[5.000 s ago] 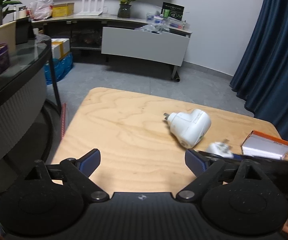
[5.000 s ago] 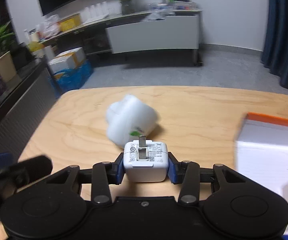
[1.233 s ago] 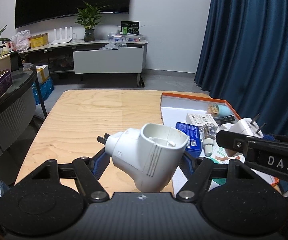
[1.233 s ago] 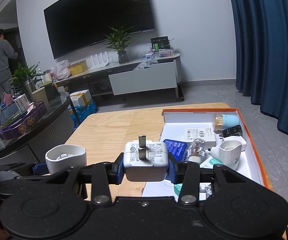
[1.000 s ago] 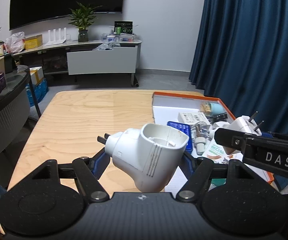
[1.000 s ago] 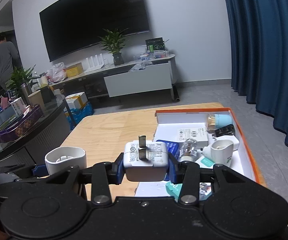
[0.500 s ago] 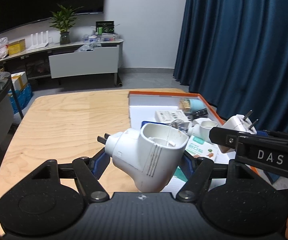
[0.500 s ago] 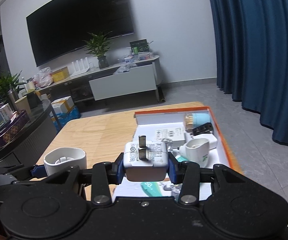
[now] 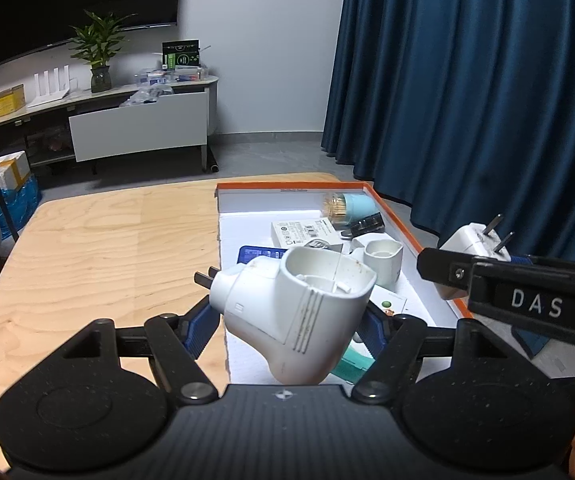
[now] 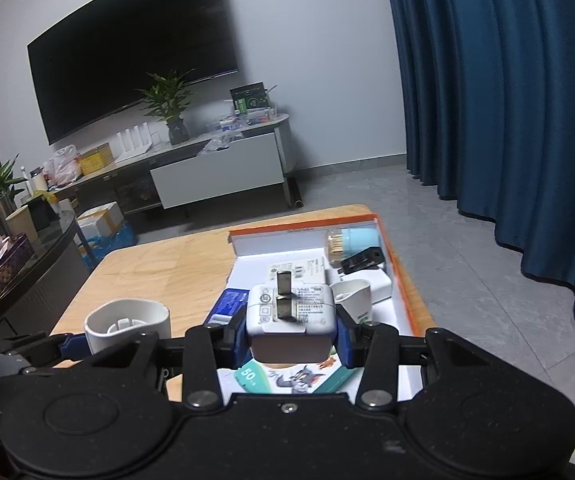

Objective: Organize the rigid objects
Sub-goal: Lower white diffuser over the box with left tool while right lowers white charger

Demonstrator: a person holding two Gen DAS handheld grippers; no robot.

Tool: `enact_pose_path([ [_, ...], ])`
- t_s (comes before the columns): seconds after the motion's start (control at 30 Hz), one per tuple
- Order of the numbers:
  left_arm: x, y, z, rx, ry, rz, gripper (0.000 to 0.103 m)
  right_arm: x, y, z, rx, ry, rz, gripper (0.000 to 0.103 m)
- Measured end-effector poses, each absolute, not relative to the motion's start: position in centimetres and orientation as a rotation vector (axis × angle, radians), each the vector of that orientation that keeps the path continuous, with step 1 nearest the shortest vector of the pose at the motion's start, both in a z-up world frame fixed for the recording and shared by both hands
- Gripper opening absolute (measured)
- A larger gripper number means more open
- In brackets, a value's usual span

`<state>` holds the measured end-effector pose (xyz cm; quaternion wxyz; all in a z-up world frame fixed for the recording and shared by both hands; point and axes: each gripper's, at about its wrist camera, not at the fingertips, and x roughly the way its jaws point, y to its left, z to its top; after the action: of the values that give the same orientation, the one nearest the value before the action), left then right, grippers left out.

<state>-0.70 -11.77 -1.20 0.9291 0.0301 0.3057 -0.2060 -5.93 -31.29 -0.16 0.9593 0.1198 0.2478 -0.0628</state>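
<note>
My left gripper (image 9: 287, 326) is shut on a large white plug-in adapter (image 9: 293, 312) and holds it in the air over the near end of the orange-rimmed white box (image 9: 403, 236). My right gripper (image 10: 290, 334) is shut on a small white charger (image 10: 290, 320), prongs up, also above the box (image 10: 393, 264). The charger also shows in the left wrist view (image 9: 475, 248), at the right. The adapter's round end shows in the right wrist view (image 10: 127, 320), at the left.
The box lies on the right side of a wooden table (image 9: 87, 248) and holds several items: a white cup-shaped plug (image 9: 381, 258), a blue case (image 9: 255, 256), a white labelled box (image 9: 303, 232), a teal toothpick holder (image 9: 349, 206), cards. A blue curtain (image 9: 487, 100) hangs right.
Both grippers have moved right with their loads, from over the bare table to above the box. Five seconds ago my left gripper was open and the adapter lay on the table.
</note>
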Motion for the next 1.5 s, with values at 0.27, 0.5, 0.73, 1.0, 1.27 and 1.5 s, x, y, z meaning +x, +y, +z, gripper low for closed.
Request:
enact_pose_path([
  [0.27, 0.3, -12.7, -1.2, 0.065, 0.636, -0.437, 0.073, -5.0, -32.5, -0.1, 0.244, 0.502, -0.143, 0.051],
  [0.5, 1.2, -13.5, -1.0, 0.072, 0.634, -0.443, 0.073, -4.2, -33.1, 0.0, 0.248, 0.505, -0.147, 0.051],
  [0.73, 1.9, -14.1, -1.1, 0.076, 0.638, -0.453, 0.073, -2.6, -34.0, -0.3, 0.252, 0.52, -0.149, 0.051],
  [1.0, 3.1, -14.5, -1.3, 0.076, 0.651, -0.457, 0.073, -0.8, -34.5, -0.7, 0.249, 0.538, -0.144, 0.051],
  [1.27, 4.1, -14.8, -1.6, 0.075, 0.661, -0.462, 0.073, 0.9, -34.9, -1.0, 0.246, 0.551, -0.139, 0.051],
  [1.5, 4.8, -15.3, -1.7, 0.076, 0.669, -0.475, 0.074, 2.5, -35.6, -1.3, 0.246, 0.568, -0.14, 0.051],
])
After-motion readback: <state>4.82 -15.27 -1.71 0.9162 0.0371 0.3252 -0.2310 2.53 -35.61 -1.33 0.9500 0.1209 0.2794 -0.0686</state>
